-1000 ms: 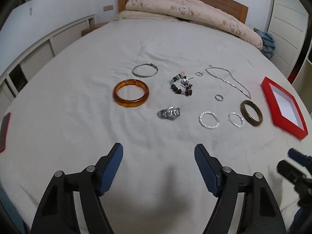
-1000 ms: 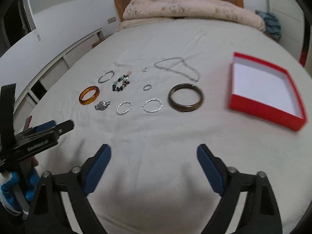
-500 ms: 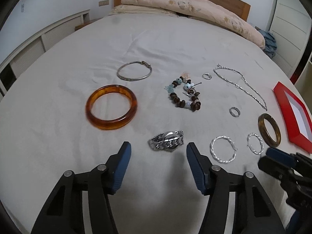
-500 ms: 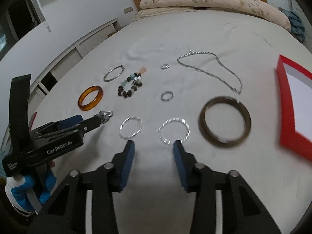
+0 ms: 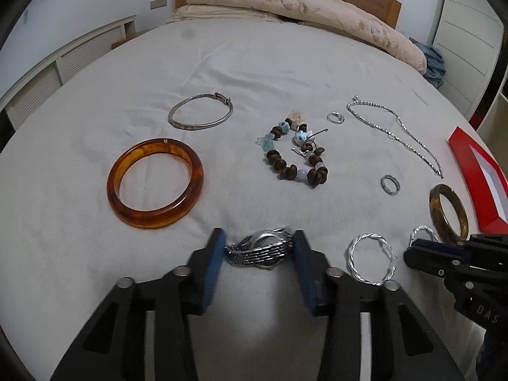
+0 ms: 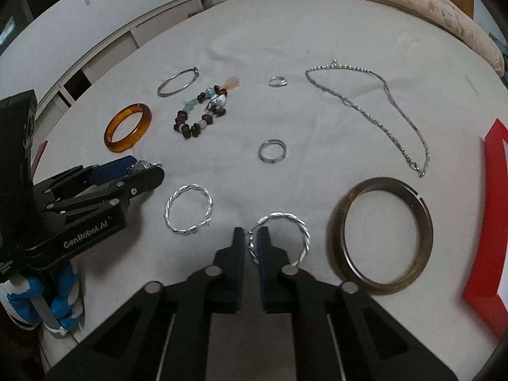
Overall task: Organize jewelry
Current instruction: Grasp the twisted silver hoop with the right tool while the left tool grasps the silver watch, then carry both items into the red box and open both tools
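Bed sheet: your right hand-held gripper (image 6: 252,243) is clamped on the twisted silver hoop (image 6: 285,233) – the red box (image 6: 495,216) lies to its right – while your left hand-held gripper (image 5: 257,249) is closing around the watch (image 5: 262,250).

Silver watch (image 5: 258,250) crumpled on bed (image 5: 254,73); twisted silver hoop (image 6: 279,238) flat, beside dark bangle (image 6: 382,235) and its twin hoop (image 6: 188,208)

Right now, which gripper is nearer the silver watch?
Left. The left gripper straddles the silver watch, its jaws closing with the watch between them. The right gripper is off to the watch's right, shut on a twisted silver hoop.
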`<state>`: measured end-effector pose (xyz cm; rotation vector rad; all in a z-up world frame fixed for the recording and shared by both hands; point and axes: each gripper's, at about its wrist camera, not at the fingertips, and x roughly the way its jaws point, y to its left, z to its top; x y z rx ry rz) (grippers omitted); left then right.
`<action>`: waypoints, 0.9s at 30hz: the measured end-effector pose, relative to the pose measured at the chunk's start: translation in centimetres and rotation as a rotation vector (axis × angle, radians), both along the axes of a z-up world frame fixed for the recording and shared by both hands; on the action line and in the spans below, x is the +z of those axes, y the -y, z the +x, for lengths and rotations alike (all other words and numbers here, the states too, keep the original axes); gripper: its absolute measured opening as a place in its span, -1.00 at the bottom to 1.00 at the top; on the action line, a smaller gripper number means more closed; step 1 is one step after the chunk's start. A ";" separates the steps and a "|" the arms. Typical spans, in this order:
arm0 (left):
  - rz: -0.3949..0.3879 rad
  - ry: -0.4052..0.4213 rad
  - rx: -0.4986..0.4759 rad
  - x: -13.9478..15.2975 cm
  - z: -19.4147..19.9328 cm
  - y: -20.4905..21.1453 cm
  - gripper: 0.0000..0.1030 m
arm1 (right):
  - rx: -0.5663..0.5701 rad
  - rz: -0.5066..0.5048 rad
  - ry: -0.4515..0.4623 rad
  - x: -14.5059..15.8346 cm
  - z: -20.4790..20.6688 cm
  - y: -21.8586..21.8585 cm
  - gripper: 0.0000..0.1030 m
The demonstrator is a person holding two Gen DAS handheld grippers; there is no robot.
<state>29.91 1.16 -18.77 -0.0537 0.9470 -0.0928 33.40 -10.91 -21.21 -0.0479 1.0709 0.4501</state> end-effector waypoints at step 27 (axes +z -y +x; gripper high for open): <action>-0.168 0.061 -0.362 8.9 -0.7 20.1 -0.27 | -0.322 0.096 0.192 10.5 -5.3 20.7 -0.94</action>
